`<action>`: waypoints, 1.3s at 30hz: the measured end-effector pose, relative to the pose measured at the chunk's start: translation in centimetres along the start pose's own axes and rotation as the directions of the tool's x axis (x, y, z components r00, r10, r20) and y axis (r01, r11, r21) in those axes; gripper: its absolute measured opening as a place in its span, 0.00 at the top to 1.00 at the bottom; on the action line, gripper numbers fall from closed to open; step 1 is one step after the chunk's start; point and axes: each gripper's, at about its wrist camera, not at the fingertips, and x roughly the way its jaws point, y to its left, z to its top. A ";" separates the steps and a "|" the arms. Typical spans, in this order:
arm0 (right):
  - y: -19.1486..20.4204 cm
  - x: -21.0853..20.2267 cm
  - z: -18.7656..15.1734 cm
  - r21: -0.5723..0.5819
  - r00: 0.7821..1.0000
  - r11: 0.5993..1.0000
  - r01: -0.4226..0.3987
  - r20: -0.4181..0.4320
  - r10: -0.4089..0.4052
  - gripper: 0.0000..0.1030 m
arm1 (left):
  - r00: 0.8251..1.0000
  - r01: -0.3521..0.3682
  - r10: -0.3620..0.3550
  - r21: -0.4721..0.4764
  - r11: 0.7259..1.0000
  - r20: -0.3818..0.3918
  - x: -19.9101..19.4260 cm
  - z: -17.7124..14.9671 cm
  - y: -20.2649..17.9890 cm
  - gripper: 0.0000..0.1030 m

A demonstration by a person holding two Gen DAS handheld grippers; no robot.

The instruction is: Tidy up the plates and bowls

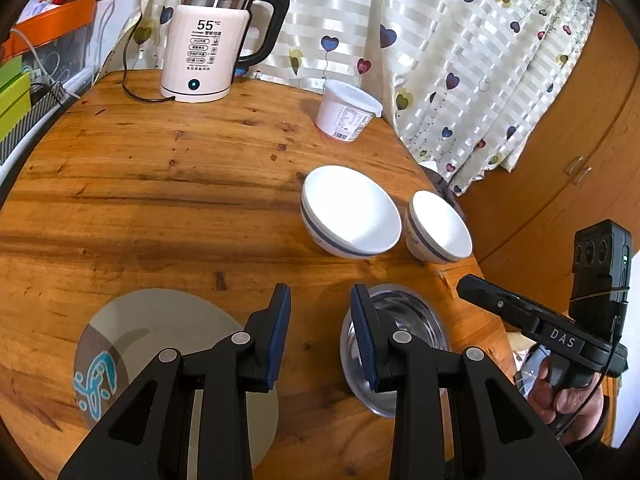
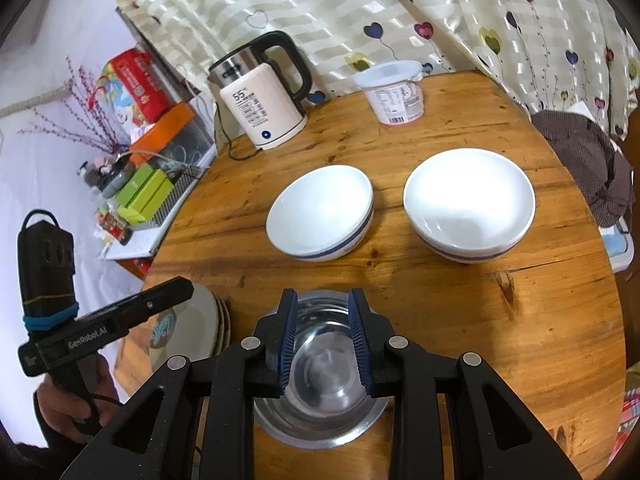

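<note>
Partly hidden behind the spread, empty right claw [image 2: 322,340], the steel bowl [image 2: 320,392] sits beside stacked plates [image 2: 212,320].

Two white bowls [image 2: 322,212] [image 2: 470,204] with blue bands stand upright mid-frame, side by side and apart; a steel bowl [image 2: 324,380] sits below centre, stacked plates [image 2: 208,320] at lower left

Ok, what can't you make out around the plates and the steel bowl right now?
- Stack of grey plates: count unclear; the left gripper covers it in the right wrist view.
- Round steel bowl: its rim sides hidden behind the right gripper.
- Patterned top plate: near half hidden by the left gripper's fingers.
</note>
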 end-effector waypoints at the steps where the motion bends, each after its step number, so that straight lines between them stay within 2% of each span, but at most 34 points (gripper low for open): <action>1: -0.2 0.2 0.2 0.014 1.000 1.000 -0.002 -0.001 0.002 0.75 | 1.000 0.001 -0.001 0.000 1.000 -0.001 0.1 0.2 -0.1 0.69; 22: -2.3 5.5 3.9 0.119 0.999 0.993 -0.003 -0.041 0.008 0.76 | 0.998 0.020 -0.023 -0.038 0.999 -0.061 6.4 4.5 -0.2 0.69; 39: -3.8 8.3 5.2 0.160 0.998 0.987 0.031 -0.065 -0.021 0.76 | 0.995 0.012 -0.019 -0.073 0.997 -0.097 10.2 5.5 0.6 0.69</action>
